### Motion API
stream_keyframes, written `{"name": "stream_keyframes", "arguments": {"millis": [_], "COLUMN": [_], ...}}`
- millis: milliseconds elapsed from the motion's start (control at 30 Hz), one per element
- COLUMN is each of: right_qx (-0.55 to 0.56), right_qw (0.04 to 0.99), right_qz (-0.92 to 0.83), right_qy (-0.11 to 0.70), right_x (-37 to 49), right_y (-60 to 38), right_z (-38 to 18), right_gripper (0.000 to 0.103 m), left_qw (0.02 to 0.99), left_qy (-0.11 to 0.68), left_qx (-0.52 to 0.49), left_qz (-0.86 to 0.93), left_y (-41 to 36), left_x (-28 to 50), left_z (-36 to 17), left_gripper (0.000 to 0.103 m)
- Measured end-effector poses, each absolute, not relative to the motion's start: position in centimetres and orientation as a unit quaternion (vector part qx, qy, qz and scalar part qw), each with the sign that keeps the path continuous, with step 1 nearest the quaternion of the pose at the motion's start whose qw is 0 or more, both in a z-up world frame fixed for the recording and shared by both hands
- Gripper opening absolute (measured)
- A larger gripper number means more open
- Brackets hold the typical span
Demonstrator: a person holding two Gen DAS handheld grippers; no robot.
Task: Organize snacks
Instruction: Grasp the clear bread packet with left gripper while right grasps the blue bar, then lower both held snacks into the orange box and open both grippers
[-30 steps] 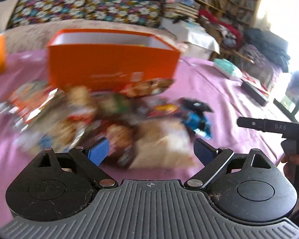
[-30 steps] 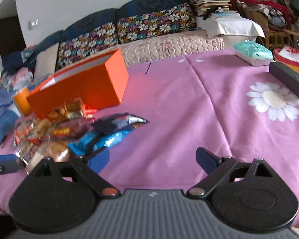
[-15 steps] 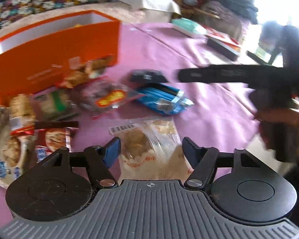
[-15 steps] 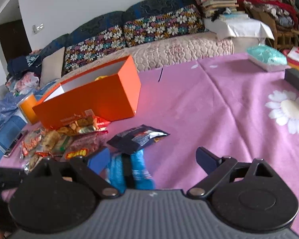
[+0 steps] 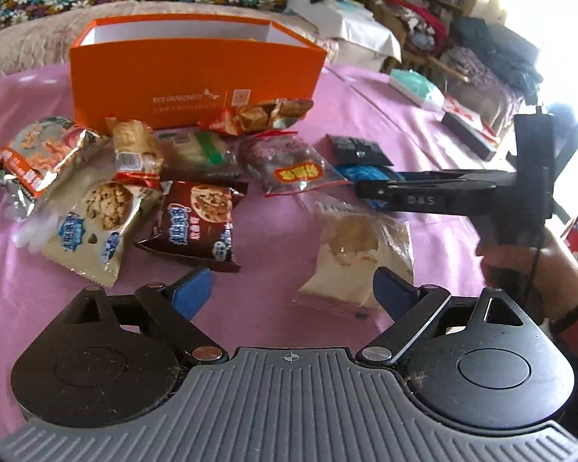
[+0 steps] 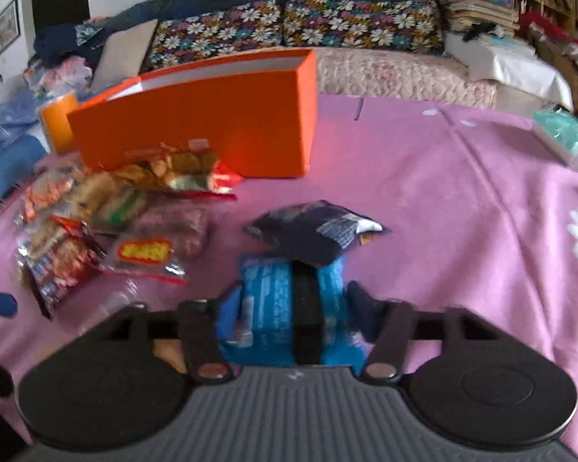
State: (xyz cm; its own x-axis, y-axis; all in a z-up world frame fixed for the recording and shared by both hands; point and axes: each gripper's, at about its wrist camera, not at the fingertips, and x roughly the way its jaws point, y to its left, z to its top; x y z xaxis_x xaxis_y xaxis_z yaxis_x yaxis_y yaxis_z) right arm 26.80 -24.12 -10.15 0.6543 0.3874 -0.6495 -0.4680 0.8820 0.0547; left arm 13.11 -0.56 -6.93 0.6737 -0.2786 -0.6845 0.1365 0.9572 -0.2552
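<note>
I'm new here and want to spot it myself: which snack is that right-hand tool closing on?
Find the big orange box on the pink tablecloth. Nearer the camera than its right end lies a dark navy packet, and just in front of that is the blue packet, between the jaws of the right hand-held gripper. It is the only bright blue wrapper, crossed by a black band.

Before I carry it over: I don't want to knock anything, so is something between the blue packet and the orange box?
Yes: the dark packet lies just beyond the blue packet, toward the orange box.
</note>
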Motion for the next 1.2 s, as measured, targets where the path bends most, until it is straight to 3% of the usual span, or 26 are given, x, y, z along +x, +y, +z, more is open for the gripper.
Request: {"name": "stream_keyframes", "arguments": {"millis": [233, 367, 433, 533, 633, 667, 700, 733, 800, 1200], "right_qx": [-0.038, -0.019, -0.004, 0.008, -0.012, -0.023, -0.039, -0.058, -0.053, 0.076], "right_qw": [0.919, 0.923, 0.922, 0.924, 0.922, 0.919, 0.920, 0.920, 0.920, 0.907], "right_qz": [0.200, 0.187, 0.186, 0.187, 0.189, 0.191, 0.191, 0.189, 0.193, 0.297], "right_qy": [0.339, 0.335, 0.339, 0.334, 0.339, 0.344, 0.340, 0.337, 0.338, 0.289], "right_x": [24.9, 23.6, 23.6, 23.6, 23.5, 23.5, 23.3, 23.1, 23.0, 25.6], "right_y": [-30.1, -32.9, -33.5, -33.9, -33.2, -32.8, -32.5, -32.1, -32.2, -27.1], "right_z": [-10.2, -10.3, -10.2, -9.7, -10.0, -10.4, -10.5, -10.5, -10.2, -4.2], "right_gripper": [0.053, 0.054, 0.065, 0.069, 0.073, 0.074, 0.073, 0.059, 0.054, 0.054], "left_qw": [0.911, 0.900, 0.894, 0.884, 0.876, 0.874, 0.871, 0.872, 0.879, 0.914], "left_qy": [0.381, 0.398, 0.405, 0.422, 0.435, 0.439, 0.445, 0.446, 0.438, 0.381], "left_qx": [-0.021, 0.055, 0.094, 0.126, 0.130, 0.125, 0.117, 0.107, 0.068, -0.077], "left_qz": [-0.155, -0.166, -0.164, -0.157, -0.165, -0.168, -0.172, -0.169, -0.175, -0.117], "left_y": [-5.1, -8.4, -9.7, -10.6, -10.6, -10.4, -10.2, -9.9, -8.5, 2.5], "left_x": [14.3, 16.3, 17.1, 17.8, 18.1, 18.1, 18.2, 18.2, 17.9, 14.1], "left_z": [-6.5, -6.7, -6.9, -7.6, -8.1, -8.3, -8.5, -8.5, -8.2, -3.8], "left_gripper": [0.070, 0.070, 0.070, 0.069, 0.057, 0.050, 0.034, 0.028, 0.019, 0.018]}}
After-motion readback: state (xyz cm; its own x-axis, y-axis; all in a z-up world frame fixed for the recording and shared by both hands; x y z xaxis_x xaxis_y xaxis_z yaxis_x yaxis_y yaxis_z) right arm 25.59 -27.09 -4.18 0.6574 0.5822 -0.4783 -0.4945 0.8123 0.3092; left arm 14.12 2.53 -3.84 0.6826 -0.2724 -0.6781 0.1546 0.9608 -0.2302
